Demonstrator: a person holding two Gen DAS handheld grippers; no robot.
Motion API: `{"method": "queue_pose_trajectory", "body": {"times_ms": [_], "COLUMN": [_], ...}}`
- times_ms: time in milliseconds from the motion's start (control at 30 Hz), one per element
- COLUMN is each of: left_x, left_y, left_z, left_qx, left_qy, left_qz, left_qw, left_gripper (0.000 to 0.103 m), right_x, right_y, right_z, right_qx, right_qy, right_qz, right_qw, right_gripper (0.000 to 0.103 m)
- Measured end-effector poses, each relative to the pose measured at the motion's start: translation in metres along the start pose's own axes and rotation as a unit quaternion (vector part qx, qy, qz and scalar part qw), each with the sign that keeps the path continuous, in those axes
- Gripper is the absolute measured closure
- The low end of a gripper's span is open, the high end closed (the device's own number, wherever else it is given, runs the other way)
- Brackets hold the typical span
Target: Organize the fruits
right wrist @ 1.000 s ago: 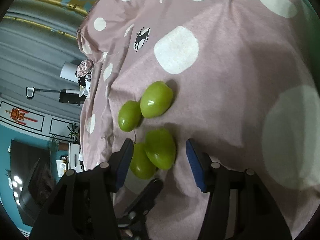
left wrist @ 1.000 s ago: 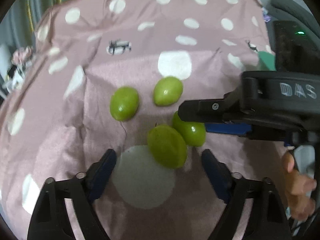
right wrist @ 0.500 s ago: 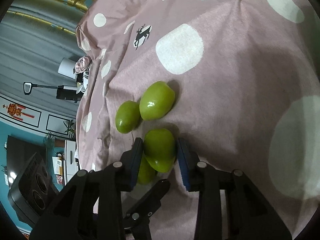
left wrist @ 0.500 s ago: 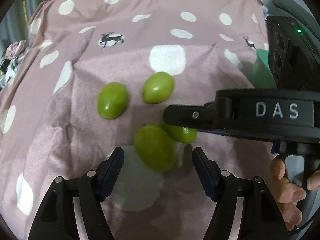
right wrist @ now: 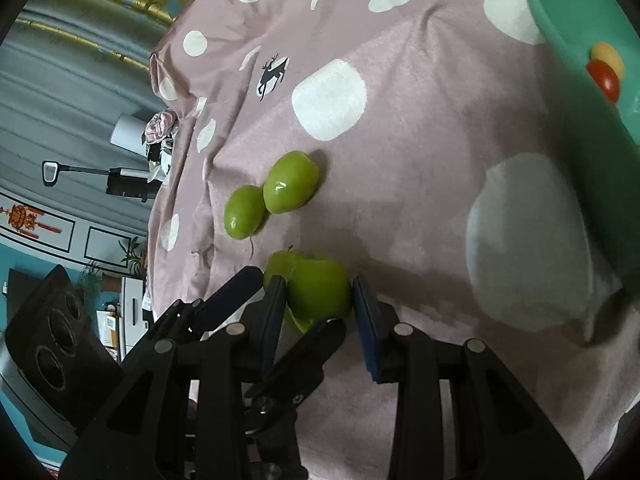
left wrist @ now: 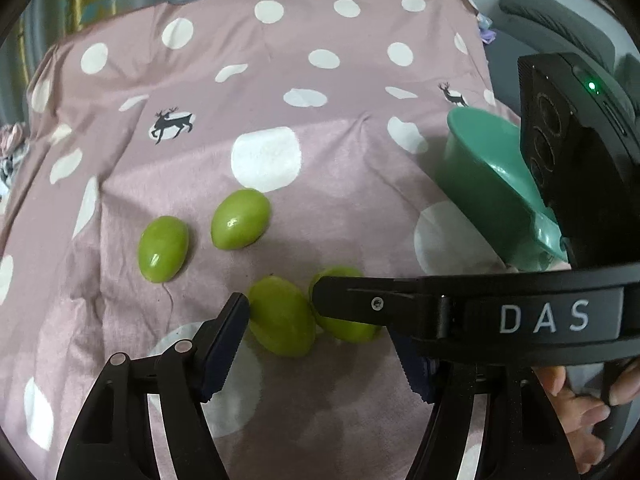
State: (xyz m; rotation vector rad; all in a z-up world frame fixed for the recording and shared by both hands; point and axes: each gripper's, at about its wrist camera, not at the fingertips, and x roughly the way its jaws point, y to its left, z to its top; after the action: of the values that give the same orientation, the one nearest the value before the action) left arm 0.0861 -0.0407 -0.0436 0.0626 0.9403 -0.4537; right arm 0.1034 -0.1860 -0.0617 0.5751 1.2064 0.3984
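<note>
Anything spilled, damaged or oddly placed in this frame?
Nothing spilled or damaged. The one oddity is crowding: both grippers work the same pair of touching green fruits, the right gripper clamping one while the left gripper straddles both.

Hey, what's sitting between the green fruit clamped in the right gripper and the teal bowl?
Nothing: only bare pink polka-dot cloth, with one large white dot, separates the clamped green fruit from the teal bowl. The right wrist view shows it.
</note>
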Motion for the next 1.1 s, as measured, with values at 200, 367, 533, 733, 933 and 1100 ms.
{"method": "queue_pose_trajectory", "body": {"times_ms": [200, 367, 533, 733, 933, 1100], "left_x": [-0.018, -0.016, -0.009, -0.011, -0.012, -0.013], "left_y": [-0.014, -0.023, -0.024, -0.021, -0.028, -0.029], "left_z": [-0.004, -0.006, -0.004, -0.005, -0.006, -0.004], "left_qx": [0.024, 0.039, 0.029, 0.013, 0.028, 0.017], "left_qy": [-0.025, -0.019, -0.012, -0.028, -0.026, -0.024], "left_qz": [-0.008, -0.012, -0.049, -0.065, -0.071, -0.08], "left_qw": [0.9994, 0.999, 0.9983, 0.9974, 0.9967, 0.9964], "left_gripper": [0.034, 0.034, 0.034, 0.048, 0.062, 0.062], "right_x": [-0.003, -0.014, -0.022, -0.024, -0.031, -0.034], "right_y": [-0.007, -0.002, -0.005, -0.01, -0.014, -0.014], "right_z": [-0.002, -0.007, -0.009, -0.014, -0.016, -0.017], "right_qx": [0.017, 0.006, 0.003, 0.008, 0.014, 0.011], "right_qy": [-0.005, -0.01, -0.013, -0.002, -0.007, -0.014], "right_qz": [0.002, 0.015, 0.012, 0.023, 0.019, 0.012], "right_qw": [1.0, 1.0, 1.0, 1.0, 1.0, 1.0], "right_gripper": [0.068, 0.068, 0.068, 0.068, 0.068, 0.068]}}
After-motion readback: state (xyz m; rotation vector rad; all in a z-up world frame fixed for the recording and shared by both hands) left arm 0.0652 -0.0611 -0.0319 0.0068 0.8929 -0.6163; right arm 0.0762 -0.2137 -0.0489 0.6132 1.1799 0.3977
